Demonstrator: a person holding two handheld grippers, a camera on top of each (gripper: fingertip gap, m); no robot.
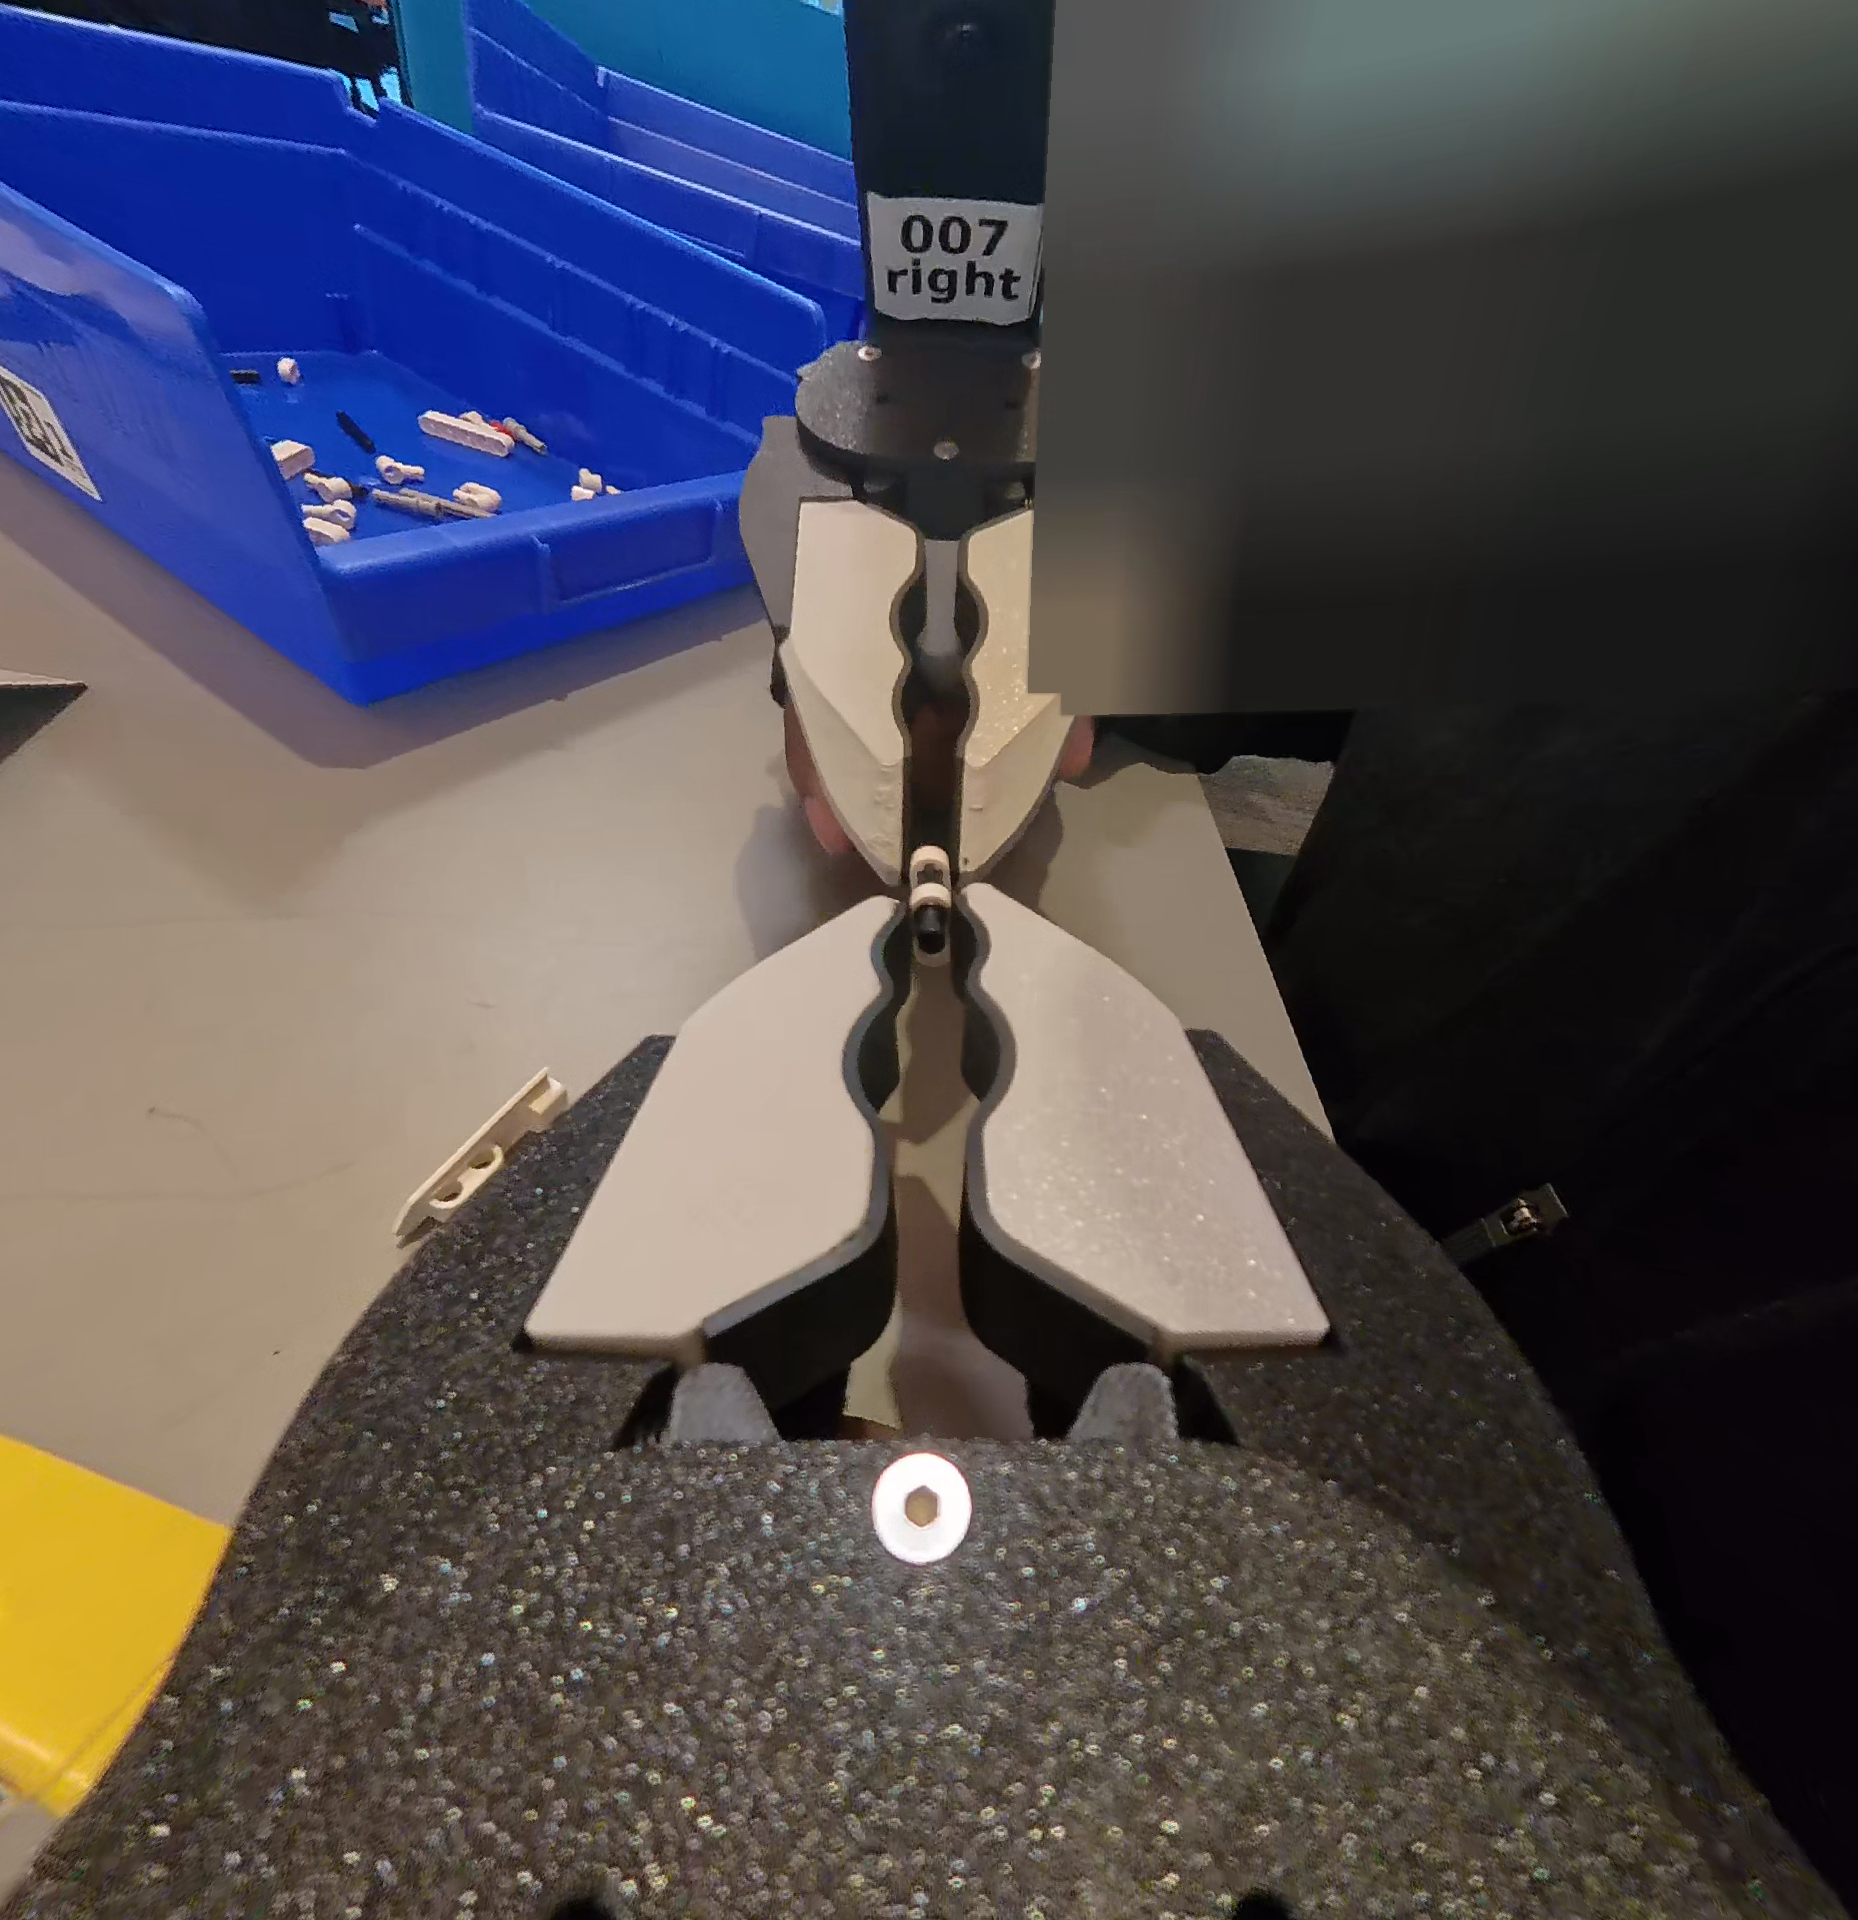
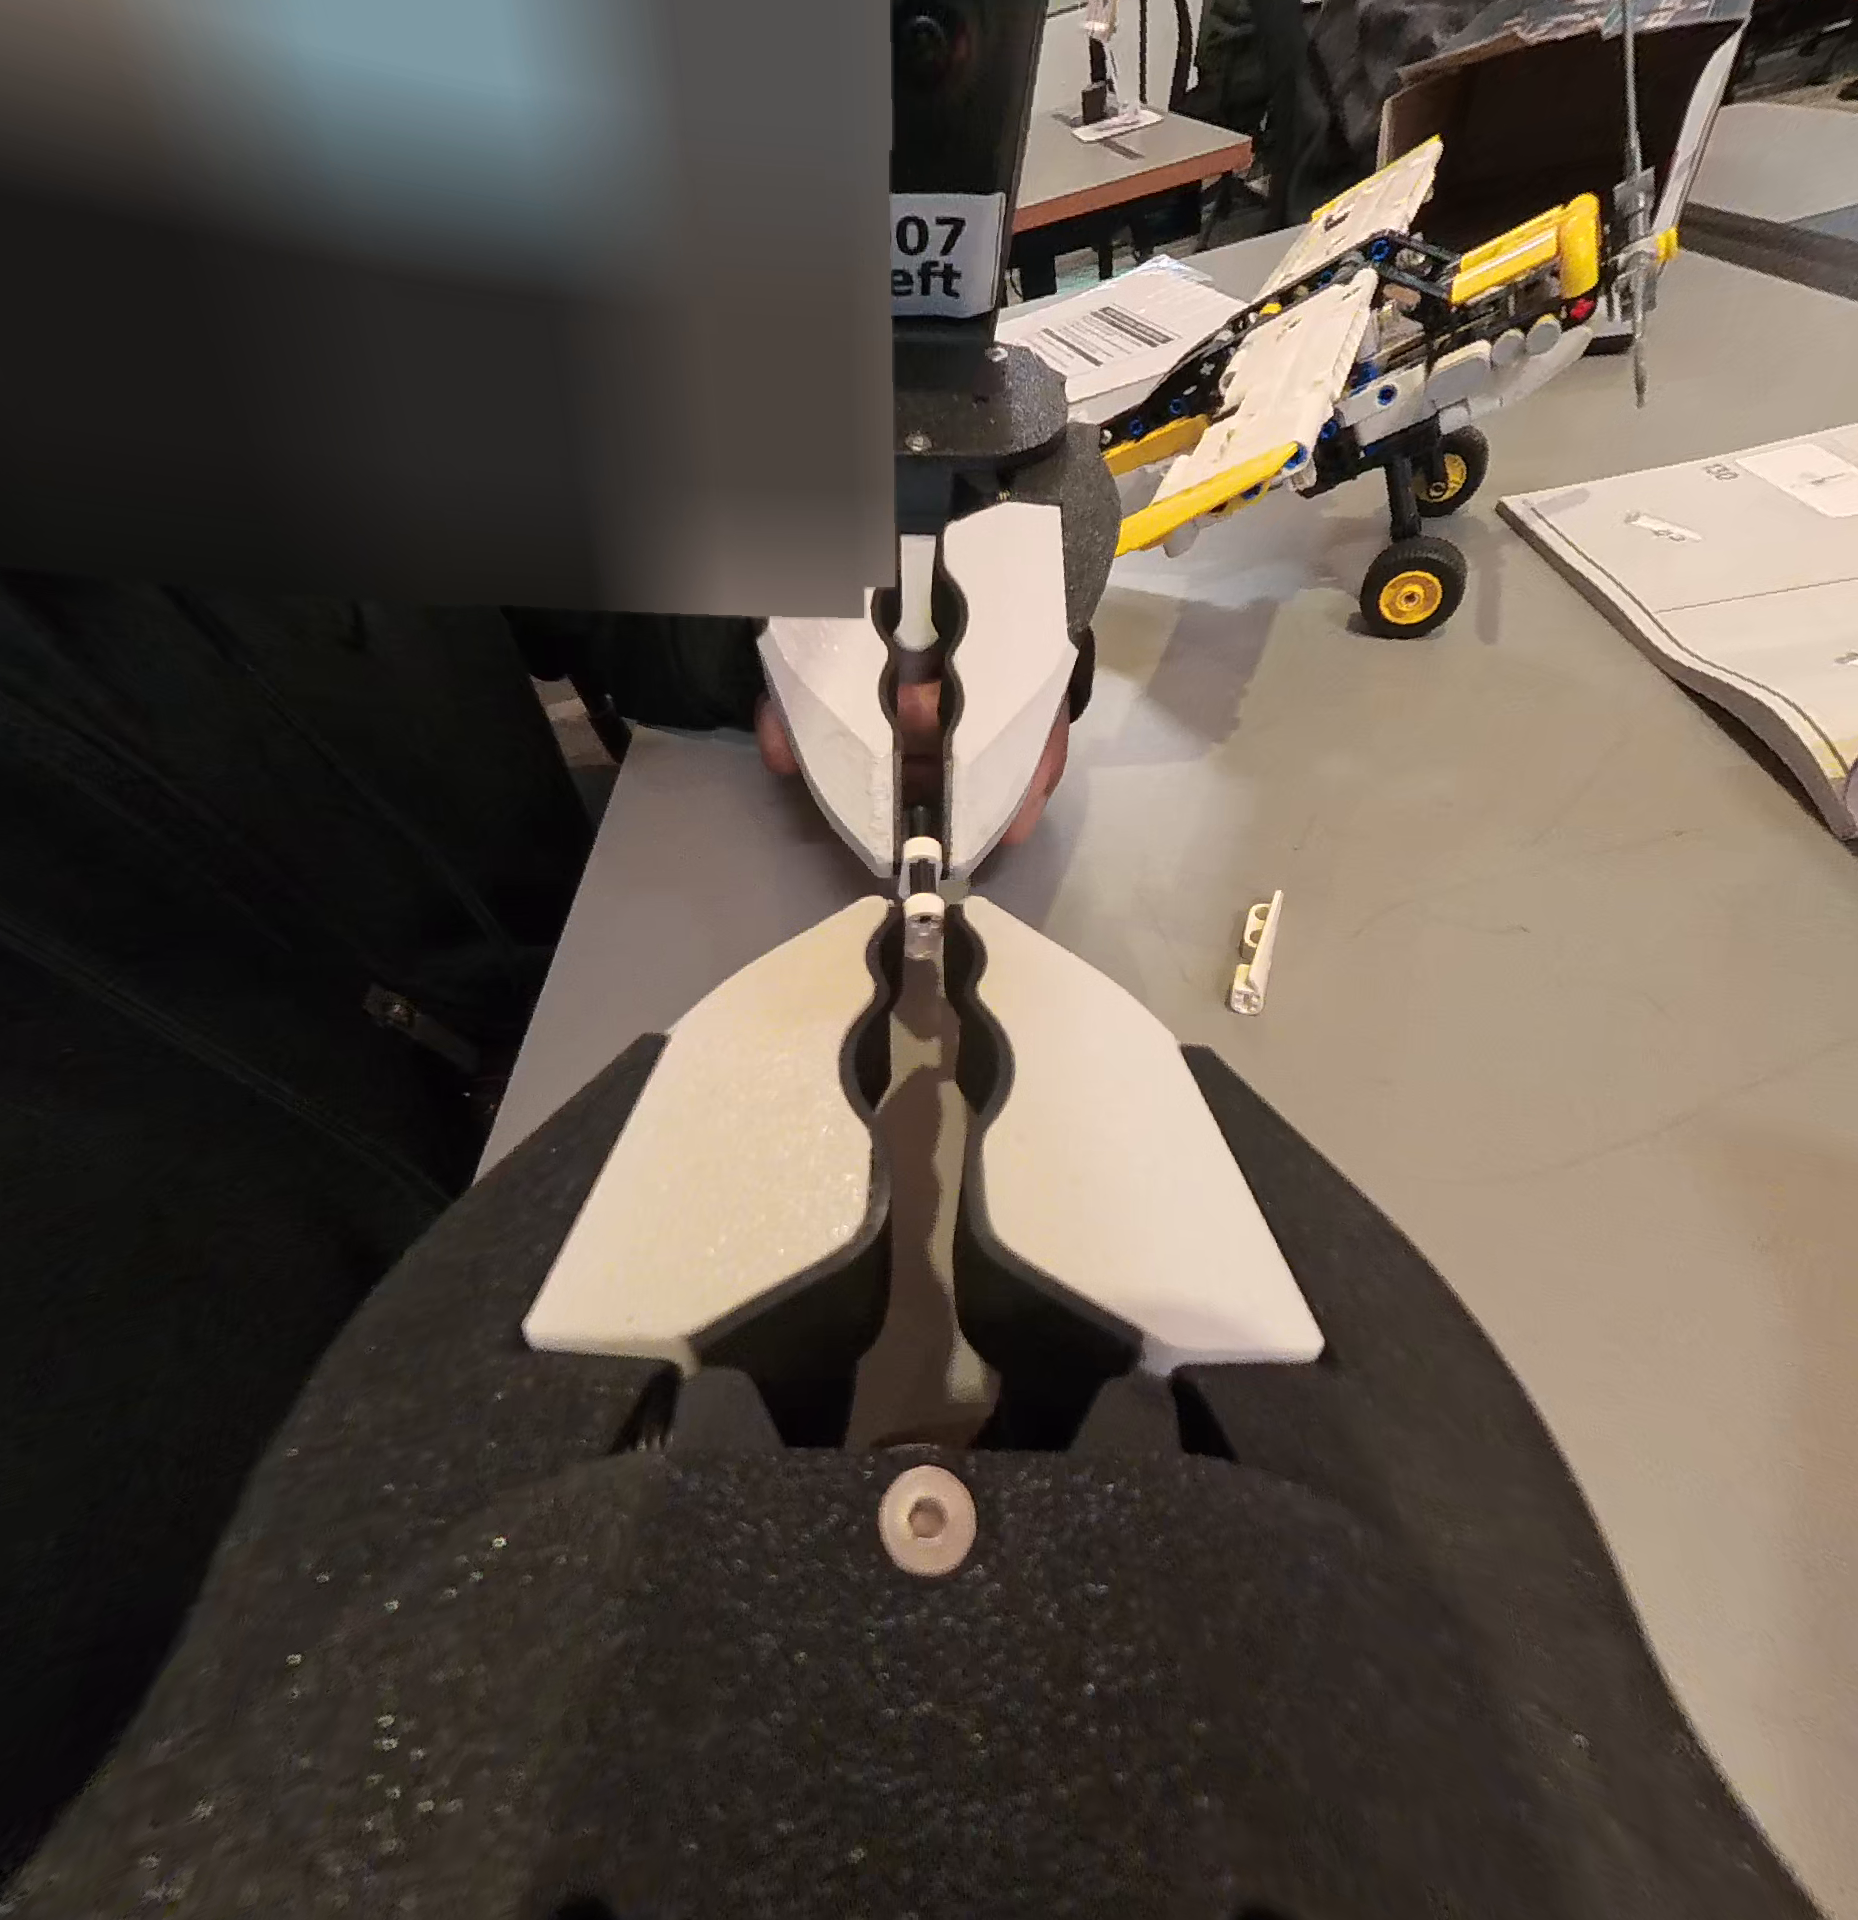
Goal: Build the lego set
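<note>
Both grippers meet tip to tip above the tabletop (image 2: 1424, 935). Left gripper (image 1: 930, 920) is clamped on a small white bushing with a black pin (image 1: 927, 923) through it; right gripper (image 2: 922, 920) is clamped on a second white bushing (image 2: 922, 912) – the two sit in line on that pin, almost touching. White beam piece (image 2: 1257, 951) lies near, to the right; blue bin (image 1: 405, 436) with loose parts far left, yellow-white model plane (image 2: 1351, 374) far right.
</note>
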